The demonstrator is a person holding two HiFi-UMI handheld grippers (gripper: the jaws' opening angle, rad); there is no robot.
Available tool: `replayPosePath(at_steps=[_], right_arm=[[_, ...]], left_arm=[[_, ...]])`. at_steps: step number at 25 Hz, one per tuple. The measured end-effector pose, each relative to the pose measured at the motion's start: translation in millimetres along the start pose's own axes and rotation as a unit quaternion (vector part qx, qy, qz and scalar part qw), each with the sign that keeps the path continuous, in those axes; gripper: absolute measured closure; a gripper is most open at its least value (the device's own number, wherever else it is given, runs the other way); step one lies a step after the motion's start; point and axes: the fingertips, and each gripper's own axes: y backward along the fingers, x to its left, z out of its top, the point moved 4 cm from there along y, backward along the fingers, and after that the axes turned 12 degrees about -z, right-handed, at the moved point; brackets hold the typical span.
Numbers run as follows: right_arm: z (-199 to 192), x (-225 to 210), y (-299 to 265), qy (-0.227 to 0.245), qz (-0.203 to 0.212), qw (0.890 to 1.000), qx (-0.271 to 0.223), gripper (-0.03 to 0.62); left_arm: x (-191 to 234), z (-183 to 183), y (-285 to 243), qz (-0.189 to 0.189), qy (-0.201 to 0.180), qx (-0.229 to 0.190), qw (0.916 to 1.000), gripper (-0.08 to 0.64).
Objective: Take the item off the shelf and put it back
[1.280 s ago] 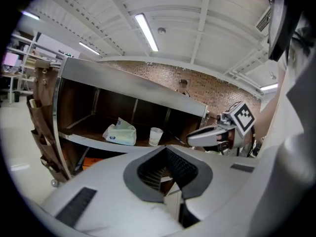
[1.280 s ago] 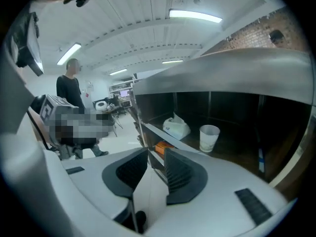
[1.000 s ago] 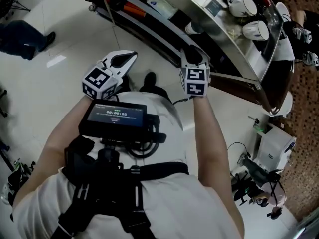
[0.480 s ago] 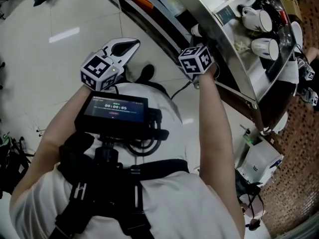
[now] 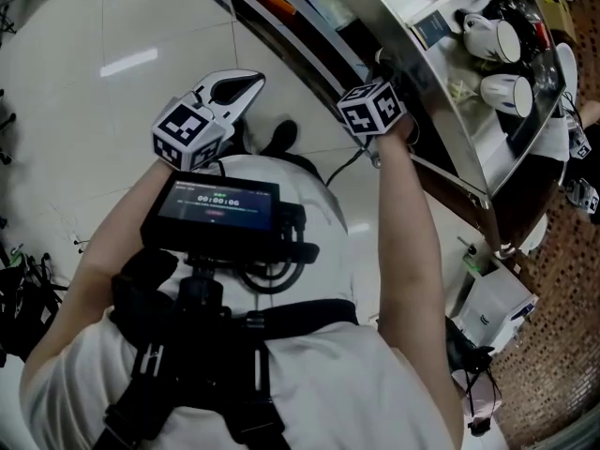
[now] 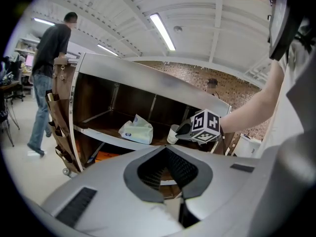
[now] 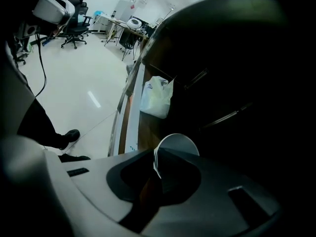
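The shelf (image 6: 98, 134) is carrying a soft tissue pack (image 6: 136, 131) on its middle board, and a white paper cup (image 6: 173, 134) is sitting on the same board, a little apart from the pack. An orange thing (image 6: 106, 156) is lying on the board below.

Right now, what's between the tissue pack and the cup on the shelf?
Nothing: bare shelf board separates tissue pack and cup, per the left gripper view.

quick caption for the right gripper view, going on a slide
Right gripper jaws closing on a paper cup on the dark shelf, white pack behind.
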Motion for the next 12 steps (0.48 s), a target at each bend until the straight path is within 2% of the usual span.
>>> replayPosePath(at_steps=[12], right_arm=[[23.4, 11.4, 48.9, -0.074, 0.025, 0.995, -0.057, 0.561]], left_arm=[[-11.9, 14.4, 2.0, -0.011, -0.011, -0.003, 0.9999, 0.552]])
